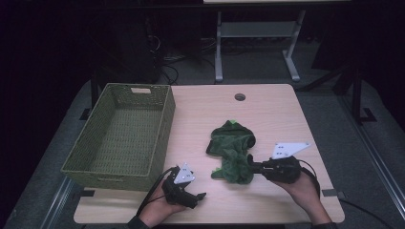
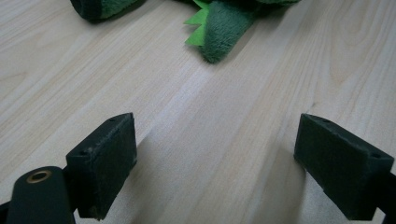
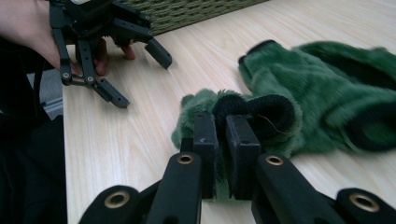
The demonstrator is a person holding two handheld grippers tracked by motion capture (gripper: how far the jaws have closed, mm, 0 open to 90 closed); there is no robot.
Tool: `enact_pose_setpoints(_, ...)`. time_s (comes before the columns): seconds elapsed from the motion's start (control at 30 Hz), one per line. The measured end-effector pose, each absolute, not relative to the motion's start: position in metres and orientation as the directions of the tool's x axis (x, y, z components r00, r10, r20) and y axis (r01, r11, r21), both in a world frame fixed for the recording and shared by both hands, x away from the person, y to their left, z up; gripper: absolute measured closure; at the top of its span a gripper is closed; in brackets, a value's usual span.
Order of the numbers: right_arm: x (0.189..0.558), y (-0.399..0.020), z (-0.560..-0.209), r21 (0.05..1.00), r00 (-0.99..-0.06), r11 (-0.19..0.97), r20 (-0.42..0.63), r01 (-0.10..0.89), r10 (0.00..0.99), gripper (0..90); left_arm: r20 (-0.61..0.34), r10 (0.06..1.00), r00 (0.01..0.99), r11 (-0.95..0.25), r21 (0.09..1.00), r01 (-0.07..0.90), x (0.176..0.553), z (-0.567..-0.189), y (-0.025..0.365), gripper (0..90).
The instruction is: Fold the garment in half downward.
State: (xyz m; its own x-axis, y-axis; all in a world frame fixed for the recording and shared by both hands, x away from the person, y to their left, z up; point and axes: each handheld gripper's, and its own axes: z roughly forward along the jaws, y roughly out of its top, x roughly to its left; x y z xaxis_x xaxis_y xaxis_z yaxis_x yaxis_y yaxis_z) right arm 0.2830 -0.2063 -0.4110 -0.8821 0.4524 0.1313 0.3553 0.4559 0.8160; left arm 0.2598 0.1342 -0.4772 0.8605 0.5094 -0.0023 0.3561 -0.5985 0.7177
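1. Upper left of the high view: basket (image 1: 122, 133), green woven wicker, rectangular, open top, nothing inside. It sits on the left part of the table (image 1: 282, 109), pale wood-grain laminate, smooth.
2. Lower left: left gripper (image 1: 198, 196) rests low by the basket's near corner, jaws wide with bare tabletop between them. Its pads (image 2: 105, 161) are black, blocky and flat-faced.
3. Centre: garment (image 1: 232, 151), green plush, fuzzy pile, black ribbed cuffs, bright green felt spikes at one edge. It lies crumpled mid-table, well apart from the basket.
4. Lower right: right gripper (image 1: 251, 167) is pinched narrow on the garment's near edge; in the right gripper view the pads clamp fleece just under a black cuff (image 3: 261, 114).
5. Step looks like a lift and carry to the basket. The grip takes an edge only, so raise until the hanging bulk clears the rim; pile is slippery, keep the pinch firm.
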Motion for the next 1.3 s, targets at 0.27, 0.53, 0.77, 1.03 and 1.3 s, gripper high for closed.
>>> enact_pose_setpoints(0.27,0.298,-0.175,-0.411,0.815,-0.896,0.477,0.108,0.328,0.432,74.0,-0.003,0.508,0.861,-0.599,0.717,0.356,0.26,-0.477,0.134,12.3)
enact_pose_setpoints(0.53,0.309,-0.172,-0.407,0.822,-0.871,0.453,0.1,0.345,0.481,83.5,-0.003,0.509,0.861,-0.598,0.718,0.357,0.26,-0.477,0.134,12.3)
enact_pose_setpoints(0.77,0.324,-0.159,-0.435,0.749,-0.86,0.516,0.137,0.415,0.492,85.1,-0.001,0.52,0.854,-0.596,0.716,0.364,0.26,-0.477,0.133,12.3)
enact_pose_setpoints(1.03,0.324,-0.152,-0.457,0.671,-0.848,0.579,0.145,0.463,0.51,89.8,-0.003,0.526,0.85,-0.593,0.716,0.369,0.26,-0.477,0.132,12.3)
enact_pose_setpoints(1.3,0.322,-0.151,-0.456,0.67,-0.843,0.579,0.132,0.464,0.521,88.3,-0.004,0.522,0.853,-0.602,0.706,0.373,0.262,-0.476,0.129,12.6)
